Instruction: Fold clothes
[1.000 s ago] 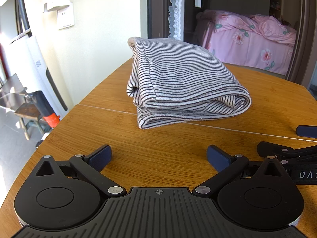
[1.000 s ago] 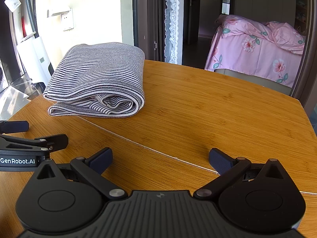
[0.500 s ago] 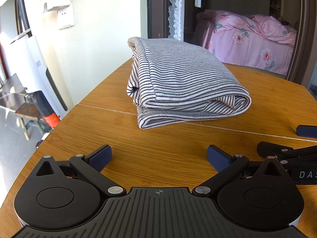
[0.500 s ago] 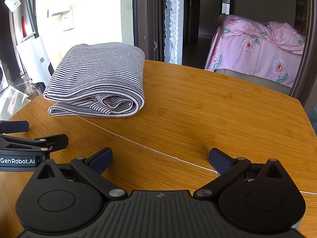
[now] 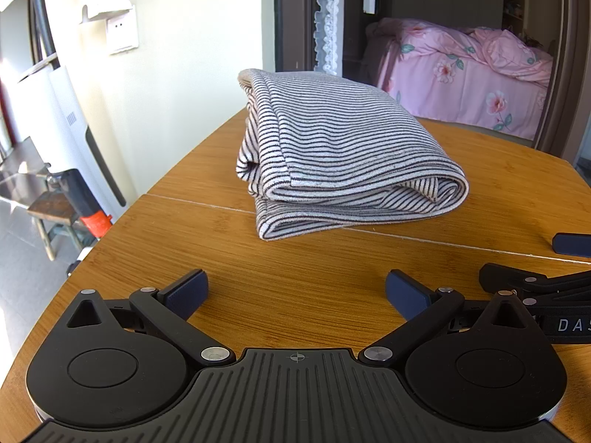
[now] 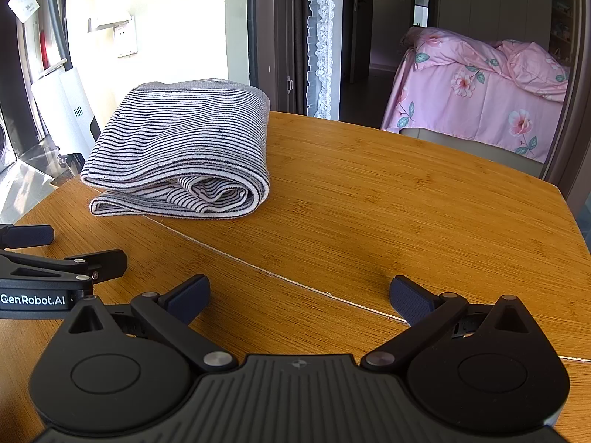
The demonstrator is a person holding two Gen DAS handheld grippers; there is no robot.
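A black-and-white striped garment [image 5: 343, 155] lies folded in a thick stack on the wooden table [image 5: 258, 269]. It also shows in the right wrist view [image 6: 181, 155], at the far left of the table [image 6: 388, 203]. My left gripper [image 5: 297, 291] is open and empty, low over the table, short of the garment's near edge. My right gripper [image 6: 301, 295] is open and empty, to the right of the garment and apart from it. Each gripper shows at the edge of the other's view.
The table's left edge [image 5: 122, 221] curves close to the garment. A seam [image 6: 277, 280] crosses the tabletop. Beyond the table stand a doorway with a lace curtain [image 6: 321, 37] and a pink floral bed [image 6: 480, 85]. A white appliance [image 5: 62, 118] stands at the left wall.
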